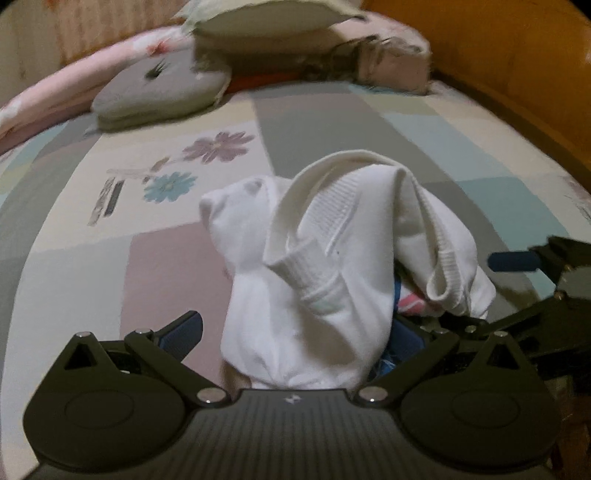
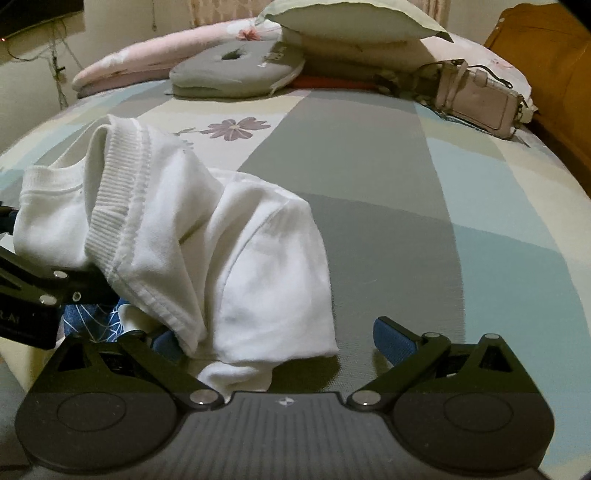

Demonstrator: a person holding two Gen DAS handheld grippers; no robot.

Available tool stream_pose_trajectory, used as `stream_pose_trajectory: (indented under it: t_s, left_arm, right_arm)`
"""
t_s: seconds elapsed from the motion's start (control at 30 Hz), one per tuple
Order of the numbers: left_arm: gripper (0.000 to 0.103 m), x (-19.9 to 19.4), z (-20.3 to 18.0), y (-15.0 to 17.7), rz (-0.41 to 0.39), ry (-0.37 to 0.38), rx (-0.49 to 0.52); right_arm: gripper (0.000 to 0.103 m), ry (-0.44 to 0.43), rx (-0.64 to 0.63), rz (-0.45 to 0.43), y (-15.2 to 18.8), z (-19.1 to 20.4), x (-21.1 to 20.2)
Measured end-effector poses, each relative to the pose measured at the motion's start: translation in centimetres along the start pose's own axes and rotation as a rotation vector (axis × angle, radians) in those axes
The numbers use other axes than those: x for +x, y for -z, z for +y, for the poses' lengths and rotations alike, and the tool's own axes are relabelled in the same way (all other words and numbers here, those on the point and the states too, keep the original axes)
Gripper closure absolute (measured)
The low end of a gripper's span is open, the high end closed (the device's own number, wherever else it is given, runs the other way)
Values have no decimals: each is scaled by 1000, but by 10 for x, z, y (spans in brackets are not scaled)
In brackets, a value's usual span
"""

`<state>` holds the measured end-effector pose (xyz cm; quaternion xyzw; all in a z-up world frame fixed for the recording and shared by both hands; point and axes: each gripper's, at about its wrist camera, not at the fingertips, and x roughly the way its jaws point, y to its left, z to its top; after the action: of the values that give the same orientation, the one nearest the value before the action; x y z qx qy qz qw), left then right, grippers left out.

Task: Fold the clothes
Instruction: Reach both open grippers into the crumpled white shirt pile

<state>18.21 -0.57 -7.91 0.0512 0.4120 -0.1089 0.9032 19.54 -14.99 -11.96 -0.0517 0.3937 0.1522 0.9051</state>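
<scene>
Your white top [image 2: 207, 236] lies bunched on the bed [image 2: 369, 177], ribbed hem [image 2: 114, 221] upturned, blue cloth [image 2: 92, 317] beneath; left tongs [image 1: 295, 328] and right tongs [image 2: 280, 339] both gape wide around it, gripping nothing.

The right tongs [image 2: 284, 341] stand wide apart low over the bed [image 2: 369, 166], and a crumpled white garment [image 2: 207, 236] lies between their blue pads [image 2: 393, 339], spreading up and to the left. The left tongs [image 2: 33, 280] reach in from the left edge under the cloth. Beyond lie a grey cushion [image 2: 236, 74], a pillow [image 2: 351, 18] and a pale handbag [image 2: 480, 99].
</scene>
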Motion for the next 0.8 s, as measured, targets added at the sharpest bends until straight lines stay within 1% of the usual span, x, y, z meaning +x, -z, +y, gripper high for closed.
stream_pose_trajectory:
  t_s: [0.07, 0.17, 0.23, 0.3, 0.37, 0.4, 0.43, 0.53, 0.6, 0.67, 0.7, 0.77, 0.8]
  left_arm:
    - [0, 1, 3, 7, -38, 34, 30]
    - [0, -1, 6, 7, -33, 42, 25]
    - [0, -6, 5, 2, -27, 22, 56]
    - [0, -12, 5, -3, -45, -22, 104]
    - [0, -18, 7, -6, -60, -75, 145]
    - [0, -20, 10, -7, -62, -85, 151]
    - [0, -22, 14, -8, -67, -88, 146]
    - [1, -29, 21, -9, -81, -107, 122]
    - [1, -35, 26, -8, -95, -142, 121]
    - [1, -38, 30, -8, -101, -142, 112]
    - [1, -38, 29, -9, -102, -124, 109]
    - [1, -38, 27, -11, -104, -87, 103]
    - [2, -37, 25, -11, -108, -67, 110]
  right_arm:
    - [0, -9, -40, -24, 5, -1, -1]
    - [0, -3, -77, -41, 6, 2, -6]
    - [0, 22, -110, -77, 3, 6, -14]
    - [0, 64, -168, -136, 1, 11, -25]
    - [0, 104, -218, -170, -2, 14, -32]
    - [0, 121, -239, -184, -4, 14, -35]
    - [0, 134, -251, -192, -5, 14, -36]
    - [0, 144, -235, -200, -9, 7, -38]
    - [0, 153, -225, -209, -11, 3, -40]
    - [1, 138, -225, -216, -12, 2, -43]
    - [2, 127, -227, -219, -12, 2, -44]
    - [9, 78, -242, -216, -14, 7, -44]
    - [18, 54, -252, -212, -14, 10, -43]
